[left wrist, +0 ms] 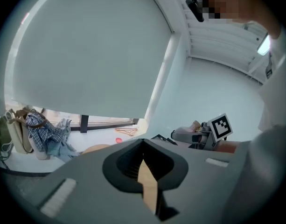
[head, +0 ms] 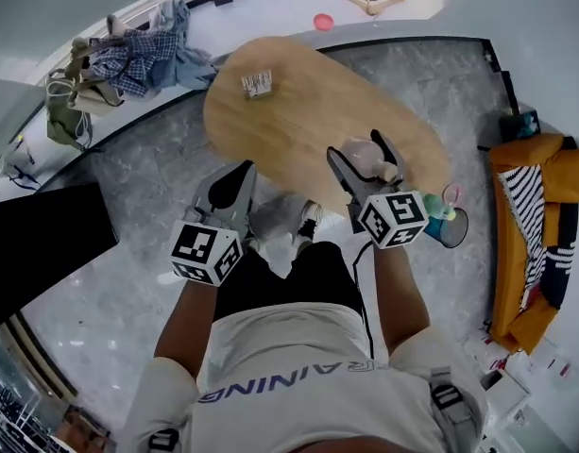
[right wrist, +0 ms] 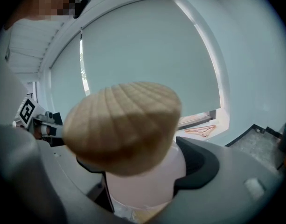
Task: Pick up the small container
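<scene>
My right claw [right wrist: 143,181] is clamped on the small container [right wrist: 126,125], with its pads on the pale body under the shell-shaped lid, above the worktop's [head: 298,111] near edge. My left claw [head: 234,185] is closed on nothing. I judge the rounded body could slip, or the lid tip off, if I tilt. The worktop is bare but for a small box [head: 257,84] near its far edge.

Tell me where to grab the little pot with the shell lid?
Grip the little pot by its pink body, under the shell lid, from both sides. The lid is wider, rounded and ribbed, so jaws could probably slide off. The right gripper holds it that way.
</scene>
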A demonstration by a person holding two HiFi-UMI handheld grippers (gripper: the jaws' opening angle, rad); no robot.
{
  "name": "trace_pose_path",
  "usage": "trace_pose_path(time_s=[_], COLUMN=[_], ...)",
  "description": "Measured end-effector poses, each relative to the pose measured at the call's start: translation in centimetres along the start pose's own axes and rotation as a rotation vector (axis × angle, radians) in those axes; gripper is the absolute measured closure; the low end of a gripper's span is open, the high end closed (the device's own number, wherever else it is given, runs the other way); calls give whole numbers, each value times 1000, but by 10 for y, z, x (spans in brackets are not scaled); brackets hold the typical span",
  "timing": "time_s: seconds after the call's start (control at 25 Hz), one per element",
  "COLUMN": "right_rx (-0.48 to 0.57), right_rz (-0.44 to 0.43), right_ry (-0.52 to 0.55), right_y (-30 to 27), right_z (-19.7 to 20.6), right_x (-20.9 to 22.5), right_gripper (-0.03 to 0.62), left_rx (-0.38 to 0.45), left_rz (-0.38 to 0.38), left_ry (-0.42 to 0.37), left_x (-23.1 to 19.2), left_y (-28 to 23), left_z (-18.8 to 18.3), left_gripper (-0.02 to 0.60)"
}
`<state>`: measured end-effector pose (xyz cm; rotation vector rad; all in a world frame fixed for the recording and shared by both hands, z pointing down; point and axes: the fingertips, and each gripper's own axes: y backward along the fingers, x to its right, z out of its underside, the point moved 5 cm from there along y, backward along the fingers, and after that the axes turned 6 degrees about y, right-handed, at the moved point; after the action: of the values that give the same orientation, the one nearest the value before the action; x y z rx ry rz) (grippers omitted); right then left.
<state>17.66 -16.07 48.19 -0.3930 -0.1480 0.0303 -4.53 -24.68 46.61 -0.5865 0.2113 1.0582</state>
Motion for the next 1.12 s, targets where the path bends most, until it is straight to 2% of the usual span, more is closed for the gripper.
trace_pose_path(time_s=[0.16,0.52,0.96,1.12], right_rx=[66,198,325,357], right_rz=[-21,-60,-85,-93], right_ry=[37,100,150,172], right_y=[30,89,127,139], right_z=[-52,-144,-216,-228], right_x=[-13,-39,-55,-61], right_gripper=[163,163,162,161], left_rx=[40,173,243,274], left_rz=[22,44,124,140], left_ry=[-64,-135,-225,-245], left_x=[26,67,103,112], left_y=[15,49,63,68], left_z=[-35,-106,-171,-182], left_gripper=[581,581,581,581])
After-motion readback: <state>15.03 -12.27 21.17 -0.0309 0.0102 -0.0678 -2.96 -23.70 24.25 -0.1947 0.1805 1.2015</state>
